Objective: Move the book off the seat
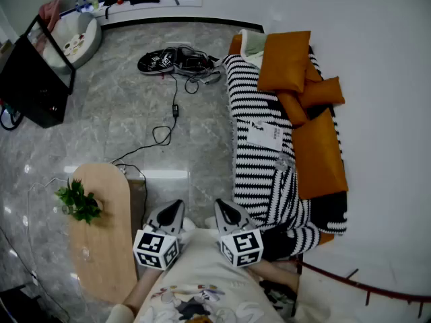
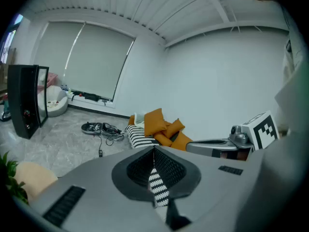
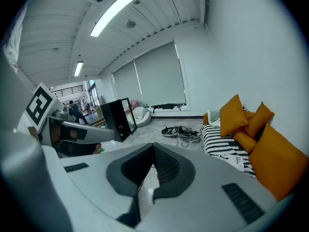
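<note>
A white book (image 1: 264, 135) lies flat on the seat of a sofa (image 1: 269, 180) that is covered by a black-and-white striped blanket; it sits midway along the seat, beside the orange cushions (image 1: 296, 79). The right gripper view shows the book (image 3: 234, 159) at the right on the stripes. My left gripper (image 1: 177, 206) and right gripper (image 1: 221, 205) hover side by side near my body, well short of the book. Both are shut with nothing held. The left gripper (image 2: 154, 151) points toward the sofa's far end, and the right gripper (image 3: 153, 148) points at the floor left of the sofa.
A wooden side table (image 1: 104, 241) with a small green plant (image 1: 79, 202) stands to my left. Shoes and tangled cables (image 1: 176, 62) lie on the grey floor by the sofa's far end. A black cabinet (image 1: 34, 79) and a white tub (image 1: 77, 38) stand far left.
</note>
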`<state>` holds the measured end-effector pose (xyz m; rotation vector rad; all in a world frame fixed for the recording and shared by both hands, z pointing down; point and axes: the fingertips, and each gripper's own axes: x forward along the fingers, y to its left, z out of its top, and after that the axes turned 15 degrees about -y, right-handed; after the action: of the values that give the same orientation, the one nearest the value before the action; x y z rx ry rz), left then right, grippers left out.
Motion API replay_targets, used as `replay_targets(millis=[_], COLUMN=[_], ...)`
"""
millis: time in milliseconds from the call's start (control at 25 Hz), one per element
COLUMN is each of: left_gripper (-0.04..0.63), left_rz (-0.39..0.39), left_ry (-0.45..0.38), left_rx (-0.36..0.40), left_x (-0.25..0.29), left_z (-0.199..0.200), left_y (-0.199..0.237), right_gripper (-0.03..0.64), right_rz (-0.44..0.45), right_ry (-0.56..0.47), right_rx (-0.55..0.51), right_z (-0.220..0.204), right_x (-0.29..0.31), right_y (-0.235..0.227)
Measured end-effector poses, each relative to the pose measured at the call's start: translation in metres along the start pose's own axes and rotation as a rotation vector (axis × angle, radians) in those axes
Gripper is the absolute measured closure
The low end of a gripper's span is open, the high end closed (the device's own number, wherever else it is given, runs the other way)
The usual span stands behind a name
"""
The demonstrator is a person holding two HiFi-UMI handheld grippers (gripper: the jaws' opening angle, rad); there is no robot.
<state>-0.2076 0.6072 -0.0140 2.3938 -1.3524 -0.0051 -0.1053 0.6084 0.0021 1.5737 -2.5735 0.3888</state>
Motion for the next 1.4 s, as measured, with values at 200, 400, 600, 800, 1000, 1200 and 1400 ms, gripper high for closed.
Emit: replay_targets(millis=[200, 400, 600, 800, 1000, 1200, 1400], left_gripper=[0.586, 0.586, 0.586, 0.586, 0.586, 0.586, 0.586], left_rz=[0.009, 0.028, 0.031, 0.008, -0.009, -0.001, 0.003], left_ry=[0.006, 0.018, 0.011, 0.034, 0.048, 0.067, 0.099], left_rx=[0.021, 0.032, 0.027, 0.041, 0.049, 0.045, 0.059], left_x=[-0.011, -0.015, -0.021, -0.018, 0.000, 0.047, 0.130], left_z=[-0.001, -0.002, -0.002, -0.009, -0.008, -0.002, 0.014], left_y=[-0.011, -0.013, -0.007, -0.007, -0.001, 0.020, 0.039], right_gripper=[0.611, 0.611, 0.611, 0.609, 0.609, 0.609, 0.609], right_rz=[0.033, 0.019, 0.033, -0.001, -0.029, -0.026, -0.027], right_ry=[0.033, 0.027, 0.040, 0.025, 0.043, 0.053, 0.076], right_rx=[0.012, 0.031, 0.019, 0.064, 0.091, 0.119, 0.151], right_z=[-0.004, -0.001, -0.007, -0.011, -0.014, -0.010, 0.006], right_x=[-0.008, -0.011, -0.008, -0.010, 0.003, 0.048, 0.117], right_y=[0.007, 0.001, 0.011, 0.006, -0.008, -0.036, -0.094])
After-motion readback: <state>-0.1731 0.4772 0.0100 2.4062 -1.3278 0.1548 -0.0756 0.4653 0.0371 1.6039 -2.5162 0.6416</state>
